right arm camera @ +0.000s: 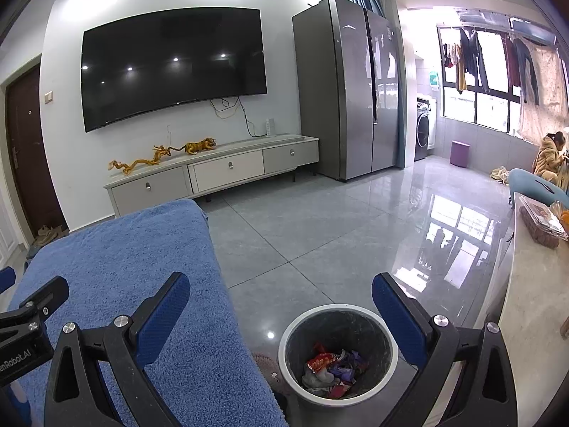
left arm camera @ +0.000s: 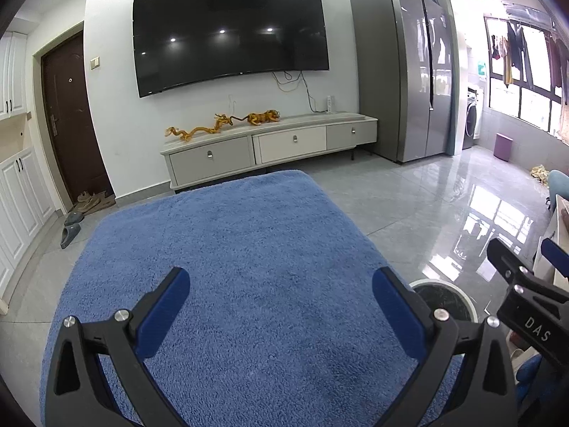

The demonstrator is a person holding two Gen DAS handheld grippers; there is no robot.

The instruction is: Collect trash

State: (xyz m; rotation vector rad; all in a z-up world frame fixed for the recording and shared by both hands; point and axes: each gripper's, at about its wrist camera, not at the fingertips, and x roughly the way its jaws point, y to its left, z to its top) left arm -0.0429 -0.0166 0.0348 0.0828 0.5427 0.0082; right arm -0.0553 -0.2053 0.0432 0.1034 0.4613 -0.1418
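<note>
Round white-rimmed dark trash bin: mostly hidden behind left gripper's right finger in left view. Crumpled wrappers in bin: too small to identify. Blue fluffy towel-covered surface: near edge cut off by frame bottom. Seated person in tan coat, far right: face unreadable.

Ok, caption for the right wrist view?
Open right gripper above bin holding wrappers, beside blue towel.

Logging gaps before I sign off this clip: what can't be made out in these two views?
- Round grey trash bin with white rim: left wrist view, the left gripper finger hides most; contents unseen.
- Crumpled wrappers in the bin: right wrist view, too small to identify.
- Plastic-wrapped tray on the pale counter: cut by the right edge.
- Blue fluffy cloth surface: near end hidden behind both open grippers.
</note>
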